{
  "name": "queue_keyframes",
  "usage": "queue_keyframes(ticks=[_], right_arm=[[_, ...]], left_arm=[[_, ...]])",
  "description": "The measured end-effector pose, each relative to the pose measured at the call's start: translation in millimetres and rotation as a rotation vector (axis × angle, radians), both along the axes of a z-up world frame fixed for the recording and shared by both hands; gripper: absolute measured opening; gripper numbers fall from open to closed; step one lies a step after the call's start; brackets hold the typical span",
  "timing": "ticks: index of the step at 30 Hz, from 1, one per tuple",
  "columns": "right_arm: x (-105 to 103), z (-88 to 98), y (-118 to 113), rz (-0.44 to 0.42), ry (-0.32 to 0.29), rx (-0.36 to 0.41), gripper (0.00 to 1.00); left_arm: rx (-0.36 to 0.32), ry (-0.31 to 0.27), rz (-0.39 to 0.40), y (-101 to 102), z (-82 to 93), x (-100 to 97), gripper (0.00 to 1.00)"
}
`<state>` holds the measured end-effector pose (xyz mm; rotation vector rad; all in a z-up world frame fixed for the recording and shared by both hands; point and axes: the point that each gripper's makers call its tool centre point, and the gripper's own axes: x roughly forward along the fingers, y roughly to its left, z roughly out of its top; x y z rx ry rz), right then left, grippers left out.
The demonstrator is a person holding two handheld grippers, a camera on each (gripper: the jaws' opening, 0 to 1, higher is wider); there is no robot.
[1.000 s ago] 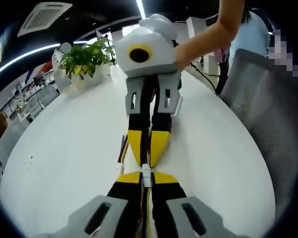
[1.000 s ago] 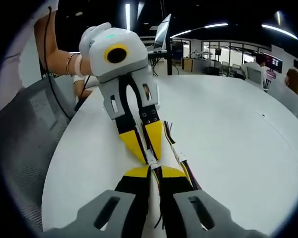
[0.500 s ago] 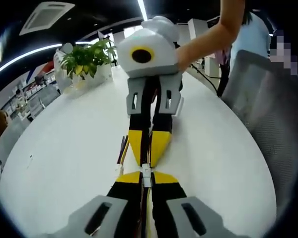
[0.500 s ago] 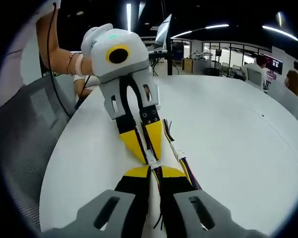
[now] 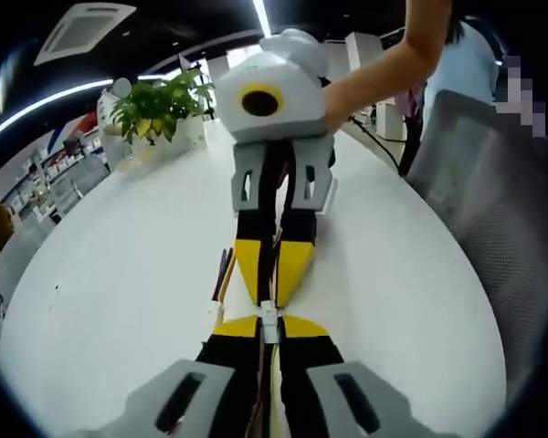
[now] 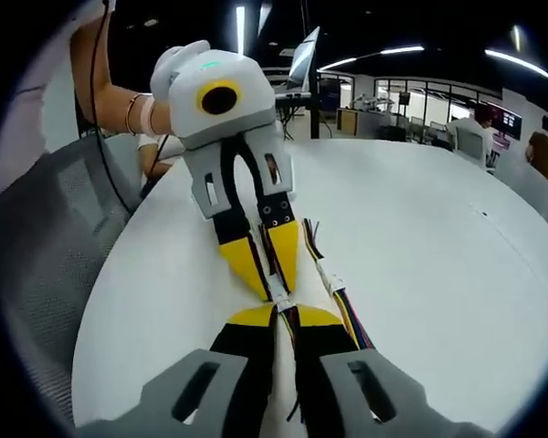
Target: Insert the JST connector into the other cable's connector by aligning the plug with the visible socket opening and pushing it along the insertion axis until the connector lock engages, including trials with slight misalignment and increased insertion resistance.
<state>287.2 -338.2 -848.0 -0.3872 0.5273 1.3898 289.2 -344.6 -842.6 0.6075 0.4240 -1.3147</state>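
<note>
Two grippers meet tip to tip low over a white table (image 5: 110,274). In the left gripper view, my left gripper (image 5: 269,324) is shut on a cable whose small white JST connector (image 5: 269,316) sits at its yellow tips. My right gripper (image 5: 273,298) comes down from the top, shut on the mating cable, and the two connectors touch. Whether the lock has caught is too small to tell. In the right gripper view, my right gripper (image 6: 284,315) is shut at the bottom. The left gripper (image 6: 276,292) meets it at the white connector (image 6: 281,302).
A loose bundle of wires with a white connector (image 5: 217,313) (image 6: 332,286) lies on the table beside the tips. A potted plant (image 5: 160,105) stands at the far edge. A grey mesh chair (image 5: 493,192) (image 6: 46,228) is alongside. The person's arms (image 5: 384,64) (image 6: 110,87) hold the grippers.
</note>
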Motion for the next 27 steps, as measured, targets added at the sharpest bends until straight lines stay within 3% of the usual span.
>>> queue_keyframes(ticks=[21,27], right_arm=[[2.6,-0.6,-0.5,-0.041,0.010,-0.019,0.05],[2.5,1.0,-5.6,-0.057,0.000,-0.036,0.07]], left_arm=[[-0.025,0.038,0.058,5.2,5.7,-0.4,0.11],[-0.007,0.018,0.077,8.9,7.6,0.9,0.11]])
